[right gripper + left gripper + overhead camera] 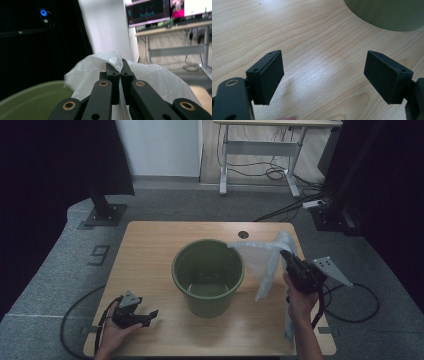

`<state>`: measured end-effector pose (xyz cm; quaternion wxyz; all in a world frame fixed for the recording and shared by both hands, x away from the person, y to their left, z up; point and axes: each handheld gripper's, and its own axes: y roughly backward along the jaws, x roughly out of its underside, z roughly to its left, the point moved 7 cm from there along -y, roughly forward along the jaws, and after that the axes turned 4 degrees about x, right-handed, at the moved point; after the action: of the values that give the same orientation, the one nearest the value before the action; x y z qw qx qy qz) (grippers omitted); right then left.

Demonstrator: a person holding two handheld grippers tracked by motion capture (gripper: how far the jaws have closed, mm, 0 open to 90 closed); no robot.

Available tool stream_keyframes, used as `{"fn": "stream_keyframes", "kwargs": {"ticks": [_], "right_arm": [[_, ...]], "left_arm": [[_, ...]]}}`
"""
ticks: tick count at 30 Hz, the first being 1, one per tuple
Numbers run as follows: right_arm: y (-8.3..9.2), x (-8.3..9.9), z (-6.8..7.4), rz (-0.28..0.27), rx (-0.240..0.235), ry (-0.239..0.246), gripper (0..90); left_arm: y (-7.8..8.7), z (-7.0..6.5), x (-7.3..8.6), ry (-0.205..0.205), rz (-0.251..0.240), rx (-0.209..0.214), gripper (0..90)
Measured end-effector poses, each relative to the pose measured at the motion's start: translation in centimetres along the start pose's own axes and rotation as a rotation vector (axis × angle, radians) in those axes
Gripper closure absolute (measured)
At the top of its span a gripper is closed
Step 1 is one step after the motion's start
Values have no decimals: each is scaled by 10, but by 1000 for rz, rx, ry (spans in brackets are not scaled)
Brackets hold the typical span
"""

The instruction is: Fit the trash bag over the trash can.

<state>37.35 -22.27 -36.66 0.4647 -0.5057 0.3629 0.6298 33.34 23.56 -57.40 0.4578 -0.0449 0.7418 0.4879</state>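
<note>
A green bucket stands upright in the middle of the wooden table. To its right my right gripper is shut on a translucent white plastic bag, held up in the air. One end of the bag reaches the bucket's right rim; the rest hangs down toward the table. In the right gripper view the jaws pinch the bag above the bucket's rim. My left gripper lies low at the table's front left, open, with bare wood between its pads. The bucket's base is just beyond it.
A small round cable hole sits near the table's far edge. Cables trail off both sides of the table onto the grey floor. A desk frame with loose wires stands at the back, and dark stands flank the table.
</note>
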Motion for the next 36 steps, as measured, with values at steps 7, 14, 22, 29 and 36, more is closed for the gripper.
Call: {"fn": "stream_keyframes", "kwargs": {"ticks": [7,14,22,29,36], "right_arm": [[5,-43,20,-77,-19,30,888],[9,-71,32,-135,-28,35,888],[11,-86,49,-175,-52,36,888],[6,-79,64,-161,-77,58,888],[-3,-66,66,-135,-80,52,888]], "left_arm": [[-1,-2,-1,-5,1,4,160],[-1,-3,-1,-6,5,9,160],[-3,-4,0,-5,12,11,160],[-4,-4,0,-5,17,11,160],[-4,-4,0,-4,20,11,160]]}}
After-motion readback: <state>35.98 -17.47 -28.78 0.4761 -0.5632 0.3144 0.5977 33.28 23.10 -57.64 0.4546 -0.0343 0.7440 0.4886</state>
